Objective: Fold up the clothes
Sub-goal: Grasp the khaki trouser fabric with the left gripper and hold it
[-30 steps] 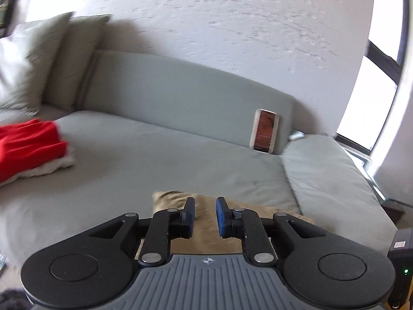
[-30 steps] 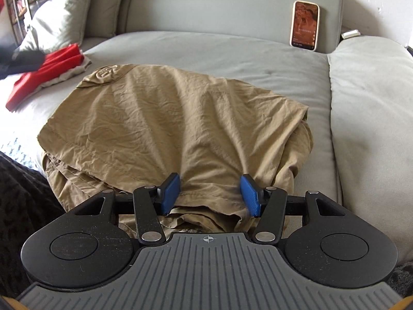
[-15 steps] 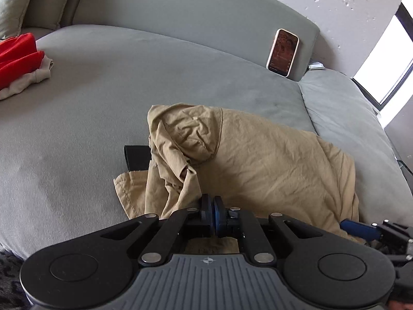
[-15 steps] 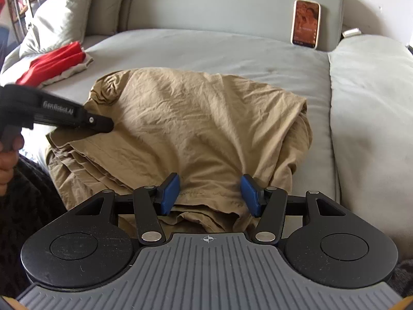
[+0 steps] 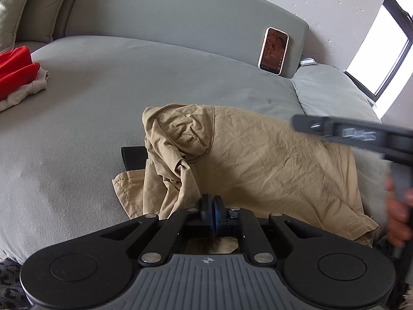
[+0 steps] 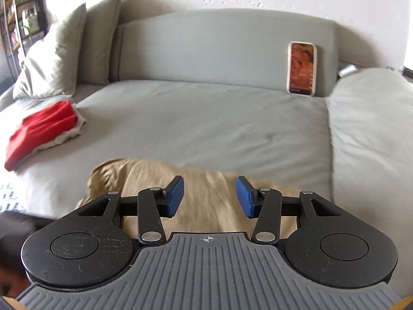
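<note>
The left gripper (image 5: 213,213) is squeezed tight on a bunched fold of the tan shirt (image 5: 258,160). The right gripper (image 6: 209,196) has its 2 blue pads (image 6: 175,196) wide apart, holding nothing, up above the shirt. The shirt lies crumpled at the near edge of the gray sofa (image 5: 103,98). Farther back, a red cloth (image 6: 41,129) sits near the left edge. A phone (image 6: 302,68) leans on the sofa back.

The garment (image 5: 258,160) is lying on the sofa (image 5: 103,103) near its front edge; a folded pile (image 6: 41,131) is sitting far left, seemingly before the cushions (image 6: 59,54), and a phone (image 6: 302,68) is leaning against the backrest behind.
</note>
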The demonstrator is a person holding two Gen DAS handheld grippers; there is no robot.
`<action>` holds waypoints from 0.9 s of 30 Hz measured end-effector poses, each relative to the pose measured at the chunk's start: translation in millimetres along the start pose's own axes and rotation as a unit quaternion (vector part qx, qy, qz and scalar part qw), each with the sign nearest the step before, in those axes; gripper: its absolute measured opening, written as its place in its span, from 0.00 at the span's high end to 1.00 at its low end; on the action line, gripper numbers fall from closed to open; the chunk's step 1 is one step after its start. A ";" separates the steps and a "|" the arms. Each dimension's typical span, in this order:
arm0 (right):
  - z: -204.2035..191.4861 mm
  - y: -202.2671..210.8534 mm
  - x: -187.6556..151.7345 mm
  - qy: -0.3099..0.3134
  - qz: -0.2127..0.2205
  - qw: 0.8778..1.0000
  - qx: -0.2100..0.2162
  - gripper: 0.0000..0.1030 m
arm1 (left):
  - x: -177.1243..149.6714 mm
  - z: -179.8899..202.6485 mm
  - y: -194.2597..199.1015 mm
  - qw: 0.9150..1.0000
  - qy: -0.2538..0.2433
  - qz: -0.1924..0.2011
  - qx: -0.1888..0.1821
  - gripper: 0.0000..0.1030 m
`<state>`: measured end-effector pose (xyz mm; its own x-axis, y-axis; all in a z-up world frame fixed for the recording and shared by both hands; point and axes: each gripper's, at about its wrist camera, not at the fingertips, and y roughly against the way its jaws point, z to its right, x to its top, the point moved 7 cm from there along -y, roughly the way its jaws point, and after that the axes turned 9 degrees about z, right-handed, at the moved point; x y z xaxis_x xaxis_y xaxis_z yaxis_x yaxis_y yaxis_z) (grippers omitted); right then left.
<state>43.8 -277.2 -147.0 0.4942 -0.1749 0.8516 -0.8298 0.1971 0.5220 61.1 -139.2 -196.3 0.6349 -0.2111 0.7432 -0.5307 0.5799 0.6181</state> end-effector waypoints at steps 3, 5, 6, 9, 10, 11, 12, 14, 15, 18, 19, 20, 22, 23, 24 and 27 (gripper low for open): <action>-0.2 -30.2 -22.1 0.017 -0.036 0.999 -0.020 0.50 | -0.4 1.5 -0.9 1.000 -0.005 0.001 0.002 0.91; 3.0 -20.1 -38.0 0.015 -0.038 0.999 -0.014 0.50 | -0.7 2.5 -1.4 1.000 -0.009 0.001 0.003 0.91; 4.7 -12.8 -45.4 0.013 -0.036 0.999 -0.009 0.50 | -0.7 2.8 -1.5 1.000 -0.010 0.001 0.004 0.91; 7.7 17.1 -65.7 0.031 -0.053 0.998 0.010 0.50 | 4.3 6.4 4.5 1.000 -0.007 0.000 0.004 0.91; 8.5 27.1 -71.0 0.041 -0.057 0.997 0.014 0.50 | 8.8 9.9 8.5 1.000 -0.011 0.008 0.003 0.91; 9.7 35.5 -74.1 0.043 -0.060 0.997 0.015 0.50 | 17.1 16.6 15.0 0.999 -0.024 0.029 -0.001 0.93; 11.4 40.0 -76.0 0.038 -0.060 0.997 0.016 0.50 | 25.3 23.4 21.7 0.998 -0.036 0.051 -0.004 0.93; 15.0 44.8 -79.5 0.020 -0.060 0.998 0.021 0.50 | 43.6 40.5 28.5 0.993 -0.074 0.093 -0.009 0.92; 15.4 45.3 -80.4 0.017 -0.060 0.998 0.021 0.49 | 53.1 49.9 30.7 0.989 -0.096 0.114 -0.011 0.91; 13.6 43.4 -81.1 0.016 -0.062 0.998 0.016 0.48 | 70.9 60.8 8.3 0.984 -0.134 0.121 -0.007 0.86; 12.9 43.3 -81.2 0.018 -0.062 0.998 0.016 0.48 | 71.0 52.3 -8.2 0.987 -0.124 0.105 -0.002 0.86; 13.1 43.7 -81.4 0.018 -0.061 0.998 0.018 0.48 | 71.1 43.8 -24.6 0.989 -0.114 0.088 0.004 0.86; 14.5 44.7 -82.3 0.014 -0.056 0.998 0.023 0.48 | 62.5 30.1 -41.9 0.993 -0.099 0.064 0.005 0.90; 15.2 45.0 -82.5 0.014 -0.052 0.998 0.025 0.48 | 56.3 23.9 -47.3 0.994 -0.092 0.053 0.004 0.90; 15.6 44.9 -82.6 0.016 -0.049 0.998 0.027 0.48 | 50.1 17.8 -52.6 0.995 -0.085 0.043 0.003 0.90; 13.8 43.8 -83.8 0.027 -0.047 0.998 0.026 0.48 | 43.2 22.5 -44.9 0.993 -0.115 0.022 0.019 0.90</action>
<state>-37.6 -267.2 -196.1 0.5828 -0.1371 0.8010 -0.7907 0.1320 0.5979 99.7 -192.0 -186.2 0.4669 -0.3627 0.8065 -0.5786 0.5644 0.5888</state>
